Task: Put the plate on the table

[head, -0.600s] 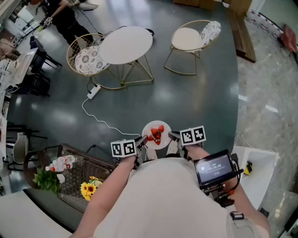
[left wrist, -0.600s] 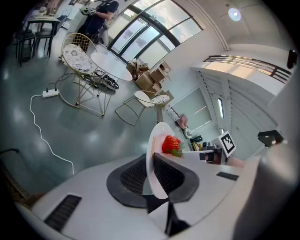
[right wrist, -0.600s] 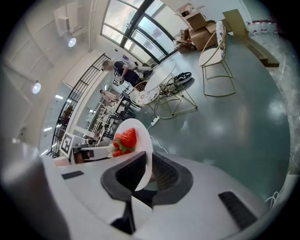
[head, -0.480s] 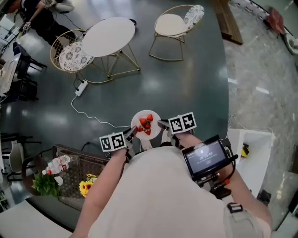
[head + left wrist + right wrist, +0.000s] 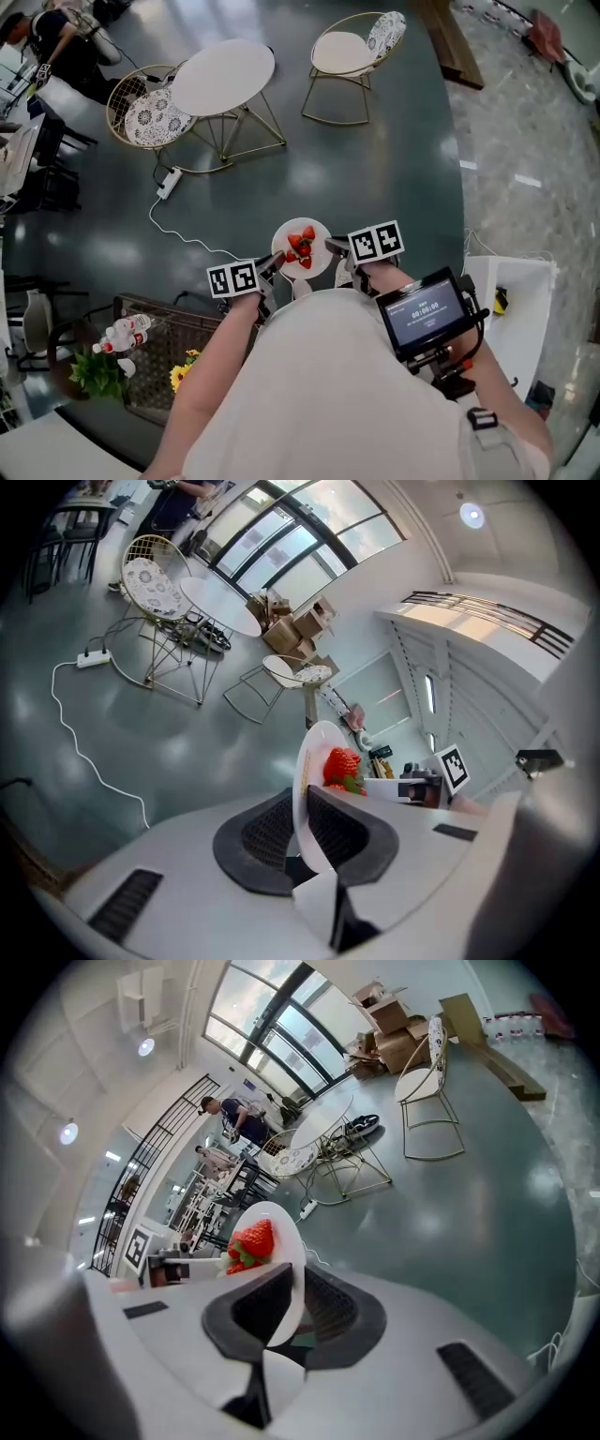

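The white plate (image 5: 287, 232) carried a small heap of red strawberries (image 5: 301, 247) and nothing else. It hung over the dark floor (image 5: 375, 178), well apart from the round white bench (image 5: 223, 77). The left gripper (image 5: 272, 267) had its jaws clamped on the plate's rim at one side, and the right gripper (image 5: 336, 248) gripped the opposite rim the same way

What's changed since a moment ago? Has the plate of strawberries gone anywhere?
Hardly anything. The head view swung slightly, so the round table sits further left in the picture. The plate stays clamped between the left gripper and right gripper, strawberries on it, over the floor and short of the table.
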`<state>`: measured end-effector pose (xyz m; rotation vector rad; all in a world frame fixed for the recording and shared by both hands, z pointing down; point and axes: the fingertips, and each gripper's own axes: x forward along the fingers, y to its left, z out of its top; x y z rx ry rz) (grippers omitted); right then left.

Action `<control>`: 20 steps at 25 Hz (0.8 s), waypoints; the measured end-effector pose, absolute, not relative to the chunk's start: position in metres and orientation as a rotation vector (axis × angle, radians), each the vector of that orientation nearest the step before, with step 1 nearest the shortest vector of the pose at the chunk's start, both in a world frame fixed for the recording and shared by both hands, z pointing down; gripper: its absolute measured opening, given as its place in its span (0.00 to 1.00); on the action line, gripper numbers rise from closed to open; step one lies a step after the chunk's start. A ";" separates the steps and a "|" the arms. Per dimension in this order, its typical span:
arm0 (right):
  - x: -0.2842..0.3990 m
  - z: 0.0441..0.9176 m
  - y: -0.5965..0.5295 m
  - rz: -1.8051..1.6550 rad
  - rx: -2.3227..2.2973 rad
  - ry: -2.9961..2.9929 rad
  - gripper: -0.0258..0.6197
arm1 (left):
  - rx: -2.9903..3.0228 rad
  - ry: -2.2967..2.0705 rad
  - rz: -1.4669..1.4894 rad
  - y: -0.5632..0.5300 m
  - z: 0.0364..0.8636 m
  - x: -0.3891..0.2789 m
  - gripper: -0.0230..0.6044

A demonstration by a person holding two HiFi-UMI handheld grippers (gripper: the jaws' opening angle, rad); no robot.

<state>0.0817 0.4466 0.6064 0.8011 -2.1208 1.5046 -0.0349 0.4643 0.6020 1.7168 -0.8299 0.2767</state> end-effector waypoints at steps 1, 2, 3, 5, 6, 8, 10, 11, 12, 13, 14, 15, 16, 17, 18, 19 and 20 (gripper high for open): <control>0.081 0.605 0.448 1.502 0.801 -2.119 0.09 | 1.716 -0.819 0.282 0.466 0.602 -0.035 0.08; 0.081 0.605 0.448 1.496 0.800 -2.116 0.09 | 1.716 -0.812 0.289 0.467 0.602 -0.036 0.08; 0.081 0.606 0.447 1.488 0.799 -2.114 0.09 | 1.718 -0.810 0.295 0.466 0.603 -0.035 0.08; 0.084 0.607 0.443 1.477 0.799 -2.108 0.09 | 1.724 -0.818 0.303 0.462 0.604 -0.033 0.08; 0.085 0.607 0.441 1.474 0.801 -2.104 0.09 | 1.728 -0.824 0.304 0.460 0.603 -0.032 0.08; 0.088 0.606 0.437 1.475 0.805 -2.096 0.09 | 1.732 -0.834 0.301 0.456 0.602 -0.028 0.08; 0.091 0.605 0.435 1.486 0.803 -2.090 0.09 | 1.728 -0.837 0.292 0.456 0.601 -0.026 0.08; 0.090 0.605 0.435 1.492 0.800 -2.088 0.09 | 1.724 -0.837 0.289 0.457 0.601 -0.026 0.08; 0.090 0.605 0.436 1.496 0.797 -2.084 0.09 | 1.720 -0.837 0.286 0.459 0.601 -0.027 0.08; 0.088 0.605 0.437 1.497 0.794 -2.081 0.09 | 1.716 -0.836 0.284 0.460 0.601 -0.028 0.08; 0.088 0.605 0.438 1.498 0.790 -2.078 0.09 | 1.712 -0.836 0.281 0.462 0.602 -0.029 0.08; 0.087 0.605 0.439 1.499 0.784 -2.076 0.09 | 1.707 -0.836 0.278 0.462 0.602 -0.030 0.08; 0.087 0.606 0.439 1.501 0.776 -2.076 0.09 | 1.702 -0.836 0.275 0.463 0.603 -0.029 0.08; 0.088 0.606 0.439 1.503 0.766 -2.076 0.09 | 1.697 -0.835 0.272 0.463 0.603 -0.029 0.08; 0.088 0.606 0.440 1.504 0.756 -2.077 0.09 | 1.693 -0.835 0.270 0.464 0.604 -0.029 0.08; 0.088 0.606 0.440 1.503 0.748 -2.077 0.09 | 1.688 -0.835 0.267 0.464 0.604 -0.029 0.08; 0.087 0.606 0.440 1.501 0.742 -2.077 0.09 | 1.684 -0.836 0.264 0.465 0.605 -0.029 0.08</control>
